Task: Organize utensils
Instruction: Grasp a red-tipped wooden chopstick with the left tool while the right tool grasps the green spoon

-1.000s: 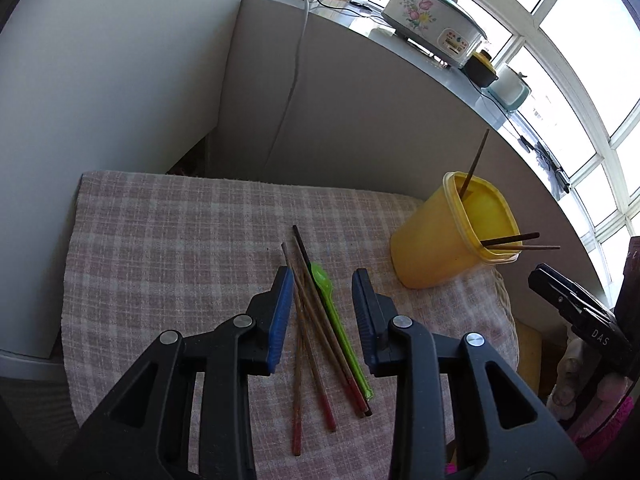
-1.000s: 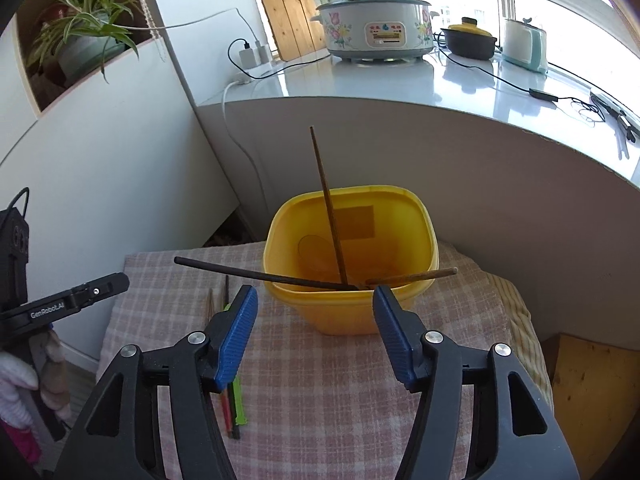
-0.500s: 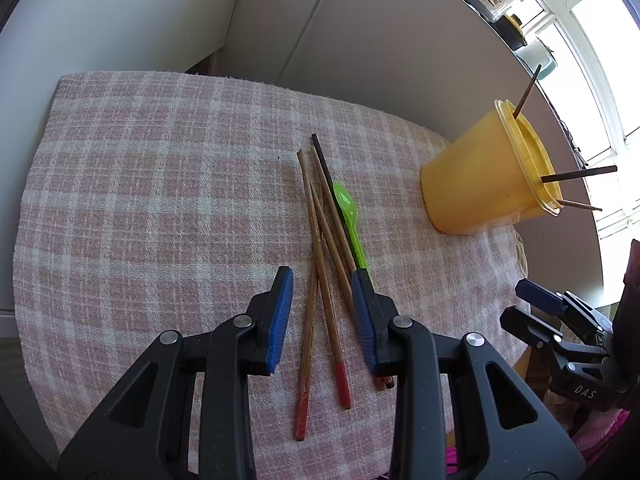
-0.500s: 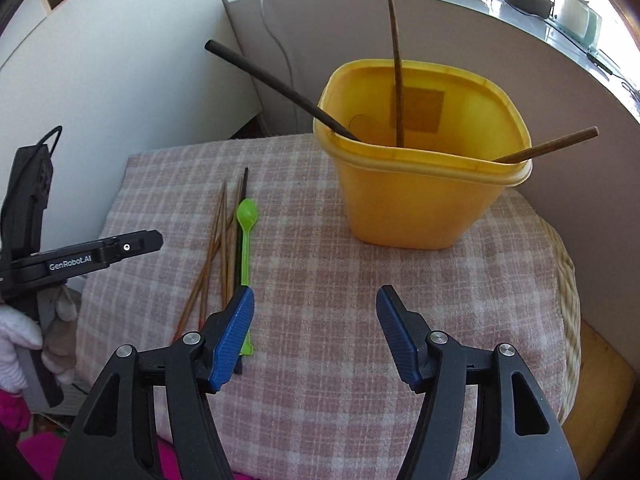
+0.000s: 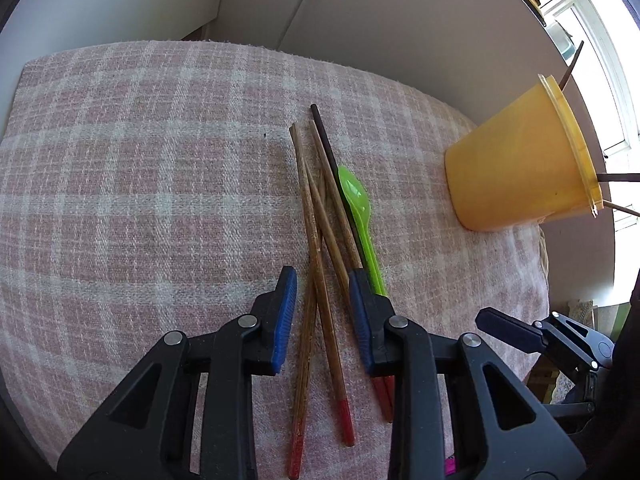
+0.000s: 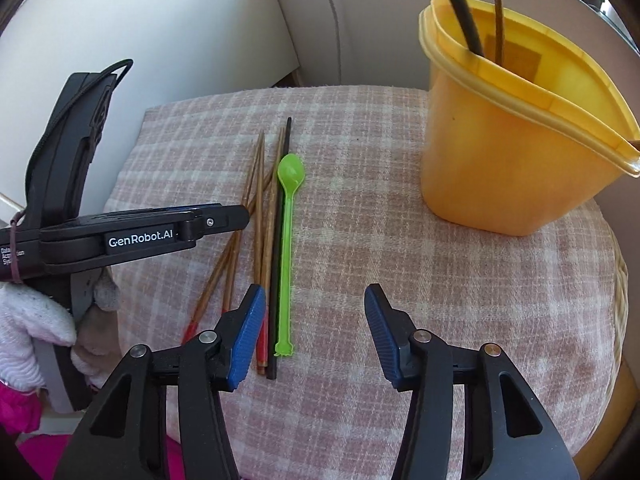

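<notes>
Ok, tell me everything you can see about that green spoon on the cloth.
The green spoon is bright, glossy, translucent-looking plastic: a small oval bowl facing up, a long thin handle, and a little scalloped end piece. It lies flat on the pink checked cloth, bowl toward the far wall, close against the black chopstick at the right edge of the chopstick bunch. Neither gripper touches it, and the yellow container stands apart to its right.
</notes>
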`<state>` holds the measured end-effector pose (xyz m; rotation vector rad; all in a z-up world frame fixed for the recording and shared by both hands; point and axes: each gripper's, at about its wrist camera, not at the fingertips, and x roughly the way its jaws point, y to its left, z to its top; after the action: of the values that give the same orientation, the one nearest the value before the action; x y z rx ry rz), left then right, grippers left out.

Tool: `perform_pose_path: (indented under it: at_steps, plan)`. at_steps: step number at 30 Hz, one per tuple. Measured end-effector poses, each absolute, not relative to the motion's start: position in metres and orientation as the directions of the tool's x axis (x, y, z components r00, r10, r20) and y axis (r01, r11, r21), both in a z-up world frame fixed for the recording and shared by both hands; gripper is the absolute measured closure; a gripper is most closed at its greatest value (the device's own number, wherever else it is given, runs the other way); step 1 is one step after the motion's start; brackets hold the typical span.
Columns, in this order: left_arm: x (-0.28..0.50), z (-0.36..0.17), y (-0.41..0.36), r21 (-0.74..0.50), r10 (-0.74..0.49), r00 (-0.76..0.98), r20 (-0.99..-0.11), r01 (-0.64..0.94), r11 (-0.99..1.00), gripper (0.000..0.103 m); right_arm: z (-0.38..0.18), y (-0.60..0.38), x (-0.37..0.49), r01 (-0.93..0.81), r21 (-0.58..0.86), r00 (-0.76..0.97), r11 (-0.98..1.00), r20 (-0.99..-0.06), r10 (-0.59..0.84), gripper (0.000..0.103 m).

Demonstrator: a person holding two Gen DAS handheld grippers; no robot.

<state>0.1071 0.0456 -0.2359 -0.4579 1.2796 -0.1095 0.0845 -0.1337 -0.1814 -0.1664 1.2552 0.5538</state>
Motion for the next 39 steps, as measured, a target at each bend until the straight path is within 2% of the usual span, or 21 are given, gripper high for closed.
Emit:
perform_pose_path:
  at_steps: [3,9,16,24,28,39]
  plan:
    - [0.112,-0.241,0.045,-0.395,-0.332,0.298,-0.895,-0.182,0.901,0.081,-0.193,-0.124,0.089,-0.504,0.179,0.164,0.845,-0.940,0.297,0.068]
    - [0.120,-0.248,0.042,-0.375,-0.316,0.288,-0.904,-0.178,0.910,0.095,-0.205,-0.111,0.099,-0.534,0.151,0.146,0.832,-0.953,0.266,0.075]
    - [0.119,-0.250,0.048,-0.372,-0.310,0.294,-0.904,-0.182,0.910,0.098,-0.215,-0.103,0.113,-0.552,0.143,0.124,0.822,-0.960,0.251,0.080]
    - [0.112,-0.246,0.063,-0.362,-0.296,0.300,-0.907,-0.198,0.911,0.099,-0.229,-0.086,0.125,-0.550,0.164,0.095,0.819,-0.962,0.257,0.081]
    - [0.108,-0.245,0.069,-0.360,-0.291,0.300,-0.908,-0.205,0.910,0.099,-0.231,-0.086,0.134,-0.528,0.184,0.079,0.829,-0.961,0.263,0.092]
    - [0.098,-0.244,0.083,-0.362,-0.291,0.287,-0.913,-0.239,0.901,0.099,-0.236,-0.077,0.140,-0.536,0.148,0.065,0.831,-0.974,0.215,0.091]
